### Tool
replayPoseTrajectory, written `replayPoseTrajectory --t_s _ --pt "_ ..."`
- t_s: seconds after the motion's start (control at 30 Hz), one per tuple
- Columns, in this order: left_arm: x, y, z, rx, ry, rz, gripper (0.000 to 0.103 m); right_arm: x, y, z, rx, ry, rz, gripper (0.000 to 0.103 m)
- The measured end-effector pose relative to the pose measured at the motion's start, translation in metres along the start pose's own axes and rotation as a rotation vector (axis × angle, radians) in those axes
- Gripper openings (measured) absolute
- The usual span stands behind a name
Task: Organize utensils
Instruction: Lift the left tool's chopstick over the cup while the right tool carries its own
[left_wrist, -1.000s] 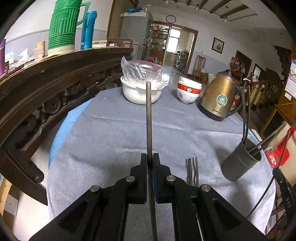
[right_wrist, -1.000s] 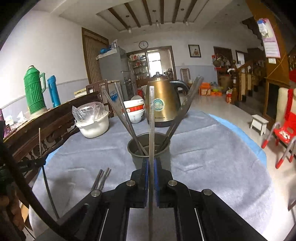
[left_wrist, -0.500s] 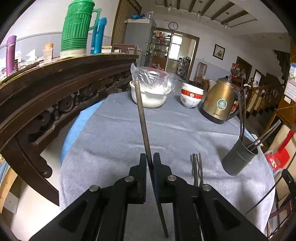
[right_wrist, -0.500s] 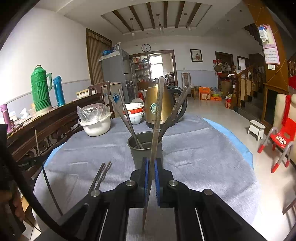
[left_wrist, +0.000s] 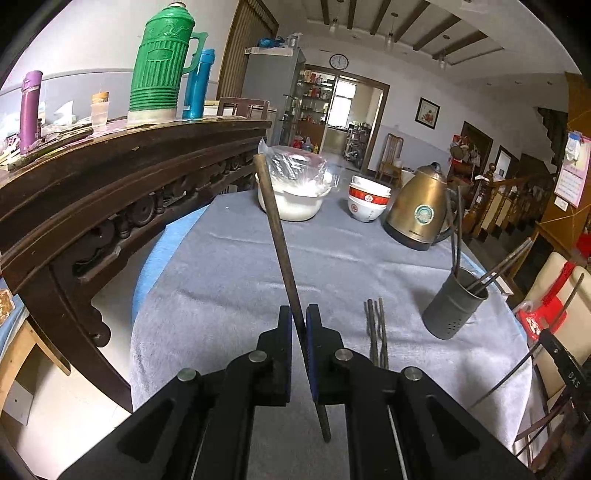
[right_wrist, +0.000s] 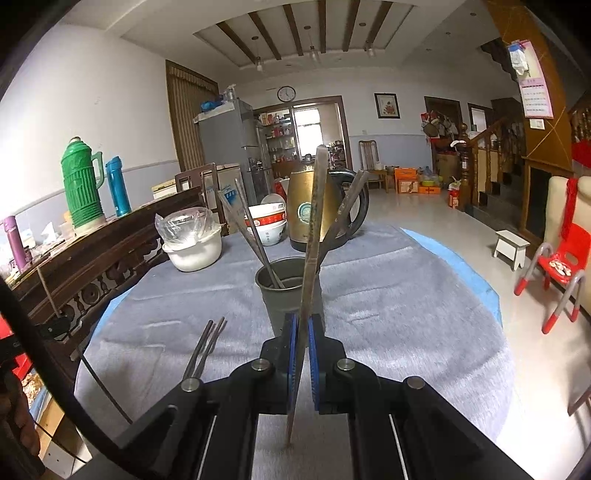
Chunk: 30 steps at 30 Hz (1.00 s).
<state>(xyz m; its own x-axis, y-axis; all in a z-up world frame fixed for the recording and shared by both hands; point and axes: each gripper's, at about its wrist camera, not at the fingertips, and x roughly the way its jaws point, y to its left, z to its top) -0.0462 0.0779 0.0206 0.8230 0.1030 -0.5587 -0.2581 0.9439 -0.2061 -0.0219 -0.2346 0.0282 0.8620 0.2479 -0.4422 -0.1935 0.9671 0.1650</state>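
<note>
Left gripper (left_wrist: 298, 321): fingers clenched on a dark chopstick (left_wrist: 275, 225), which is clear of the desk.
Left chopstick axis: long axis runs away from the camera and leans left, far tip toward the white bowl (left_wrist: 291, 205); near end juts back under the fingers.
Right gripper (right_wrist: 303, 330): fingers clenched on a second chopstick (right_wrist: 314, 236), lifted just in front of the grey holder (right_wrist: 286, 295).
Right chopstick axis: near upright, tilted slightly right at the top, tip up before the brass kettle (right_wrist: 308, 210).
Holder: stands upright on the grey desk (right_wrist: 388, 314); several chopsticks lean outward in it, to left and right.
Loose chopsticks (left_wrist: 376, 336): three lie together on the desk, just left of the holder, pointing away from the camera.
Writing: round emblem on the kettle, text too small to read; letters "DAS" on a black part (left_wrist: 565, 369) at the right edge of the left view.
</note>
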Motion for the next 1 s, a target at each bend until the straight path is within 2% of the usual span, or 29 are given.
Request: replayPoseTrajectory --t_s 0.3,1.0 --pt "0.0 -0.002 0.01 -0.038 0.007 -0.037 0.005 0.002 -0.013 0.004 0.067 0.013 0.02 0.006" --pt "-0.002 -0.031 0.077 -0.172 -0.06 -0.208 0.005 -0.012 -0.022 0.056 0.143 -0.106 0.093 0.006"
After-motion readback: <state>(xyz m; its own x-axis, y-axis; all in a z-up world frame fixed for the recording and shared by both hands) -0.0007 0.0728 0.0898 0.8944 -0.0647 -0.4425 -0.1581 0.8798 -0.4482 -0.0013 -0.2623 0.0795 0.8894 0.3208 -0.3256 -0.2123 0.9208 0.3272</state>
